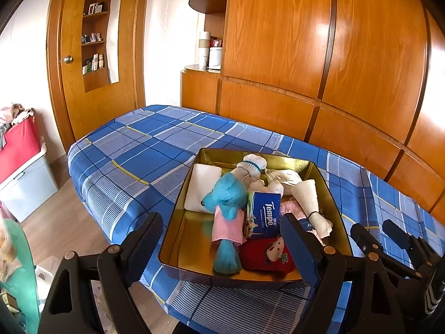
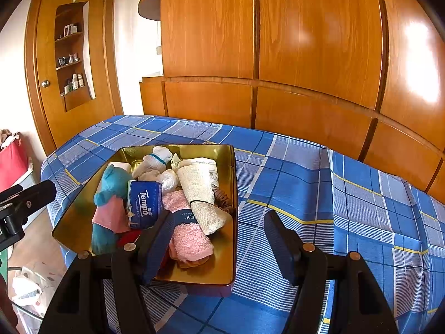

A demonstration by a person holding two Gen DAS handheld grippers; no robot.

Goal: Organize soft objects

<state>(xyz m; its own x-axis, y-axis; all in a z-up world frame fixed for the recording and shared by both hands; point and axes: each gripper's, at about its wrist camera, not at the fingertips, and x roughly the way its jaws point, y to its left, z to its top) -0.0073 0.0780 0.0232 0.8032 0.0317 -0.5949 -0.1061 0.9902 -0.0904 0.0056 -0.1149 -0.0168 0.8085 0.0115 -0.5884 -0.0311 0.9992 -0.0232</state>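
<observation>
Your left gripper (image 1: 222,239) and right gripper (image 2: 217,239) fingers hung spread, empty; gold metal tin (image 2: 232,194) already packed with soft items, little seemingly left.

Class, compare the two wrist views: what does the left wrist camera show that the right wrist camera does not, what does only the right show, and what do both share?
Only the left wrist view shows the red doll-face sock clearly and the white pad in full.

Only the right wrist view shows the pink fluffy sock in full and the brown scrunchie.

Both show the gold tin, the blue plush toy, the Tempo tissue pack and the plaid bedsheet.
</observation>
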